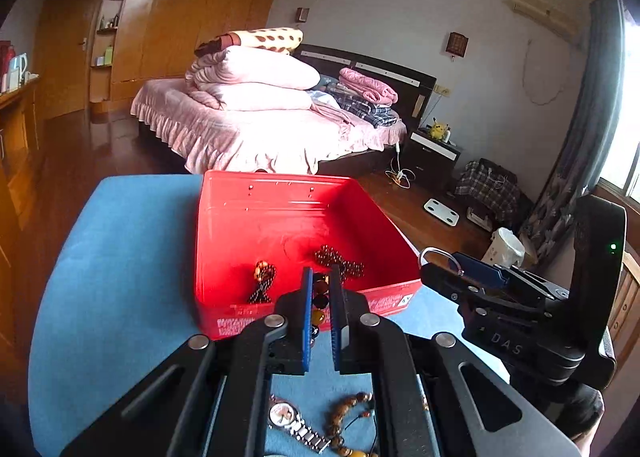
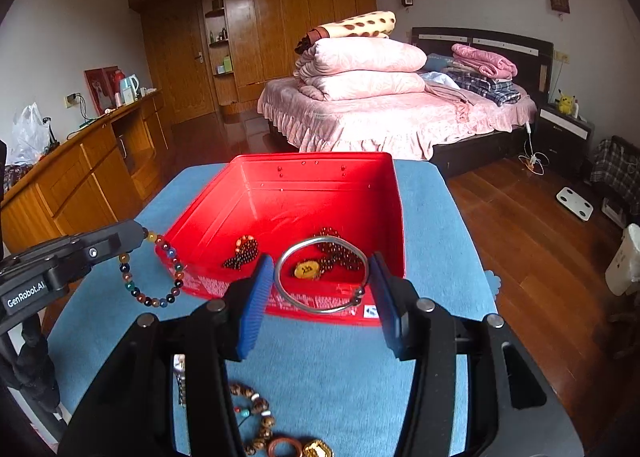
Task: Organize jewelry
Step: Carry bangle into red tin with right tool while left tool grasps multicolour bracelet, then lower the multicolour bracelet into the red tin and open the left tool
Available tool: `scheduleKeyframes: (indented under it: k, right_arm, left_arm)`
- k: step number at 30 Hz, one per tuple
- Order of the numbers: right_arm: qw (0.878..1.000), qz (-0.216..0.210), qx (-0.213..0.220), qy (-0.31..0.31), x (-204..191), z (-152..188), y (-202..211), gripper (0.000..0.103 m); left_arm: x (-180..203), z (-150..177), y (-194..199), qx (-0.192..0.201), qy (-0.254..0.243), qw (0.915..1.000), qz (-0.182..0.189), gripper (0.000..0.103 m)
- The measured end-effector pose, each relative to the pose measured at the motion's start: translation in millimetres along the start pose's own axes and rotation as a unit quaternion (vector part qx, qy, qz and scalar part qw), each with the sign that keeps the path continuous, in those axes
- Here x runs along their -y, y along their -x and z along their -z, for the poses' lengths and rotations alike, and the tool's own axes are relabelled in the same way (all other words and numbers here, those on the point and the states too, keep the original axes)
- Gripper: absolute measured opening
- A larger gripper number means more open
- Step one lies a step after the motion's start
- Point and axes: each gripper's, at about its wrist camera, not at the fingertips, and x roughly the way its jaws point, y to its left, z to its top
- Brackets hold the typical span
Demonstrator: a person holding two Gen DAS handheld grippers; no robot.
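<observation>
A red box (image 1: 296, 193) (image 2: 320, 193) stands open on the blue table and holds two dark bead bracelets (image 1: 340, 259) (image 2: 242, 253) and a gold pendant (image 2: 306, 269). My left gripper (image 1: 320, 309) is shut on a multicoloured bead bracelet (image 1: 320, 303) (image 2: 150, 277) and holds it in the air just in front of the box's near left corner. My right gripper (image 2: 320, 289) is shut on a silver bangle (image 2: 320, 275) (image 1: 436, 255) and holds it above the box's near rim.
A wristwatch (image 1: 292, 423), a brown bead bracelet (image 1: 344, 413) (image 2: 256, 413), a red-brown ring (image 2: 285, 448) and a gold piece (image 2: 317, 449) lie on the blue table (image 1: 120, 257) near me. Beyond the table lie a wood floor and a bed.
</observation>
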Motion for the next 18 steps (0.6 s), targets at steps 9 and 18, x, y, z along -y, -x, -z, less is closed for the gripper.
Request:
scheduleKeyframes:
  k: [9,18]
  right_arm:
    - [0.999,-0.002,-0.027,-0.02,0,-41,-55,0.047]
    - [0.997,-0.001,-0.067,-0.024,-1,-40,-106,0.047]
  left_arm:
    - [-17,-30,-55,-0.01,-0.004,0.9991,-0.041,0.007]
    - [-39,-27,-101,-0.044,0.004,0.997,-0.063,0.008]
